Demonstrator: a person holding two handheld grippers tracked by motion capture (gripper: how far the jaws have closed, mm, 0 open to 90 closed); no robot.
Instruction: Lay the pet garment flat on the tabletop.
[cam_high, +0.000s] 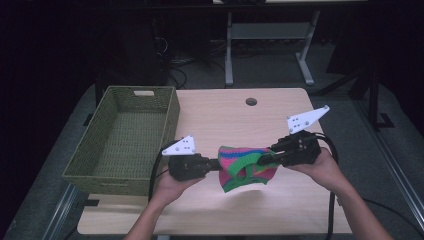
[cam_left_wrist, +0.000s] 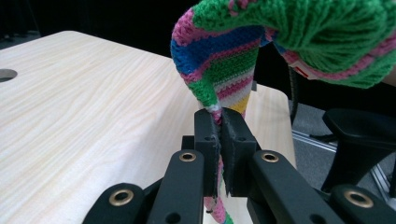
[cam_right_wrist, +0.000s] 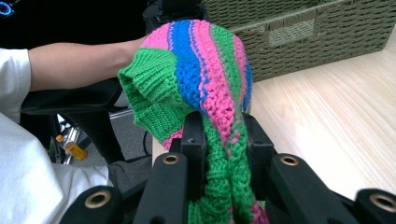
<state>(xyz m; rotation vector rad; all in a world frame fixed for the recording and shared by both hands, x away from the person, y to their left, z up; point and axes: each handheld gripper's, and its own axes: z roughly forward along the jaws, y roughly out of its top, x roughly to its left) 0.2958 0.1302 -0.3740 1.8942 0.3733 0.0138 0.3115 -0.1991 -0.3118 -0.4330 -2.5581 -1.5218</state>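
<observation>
A knitted striped hat in green, pink and blue hangs above the table between both grippers. My left gripper is shut on its left edge; in the left gripper view the jaws pinch a thin fold of the knit while the rest of the hat arches up and to the right. My right gripper is shut on the hat's right side, with a thick bunch of green and pink knit held between its jaws.
A green woven basket stands empty at the table's left side. The light wooden table has a round cable hole near its far edge. A white table frame stands on the floor beyond.
</observation>
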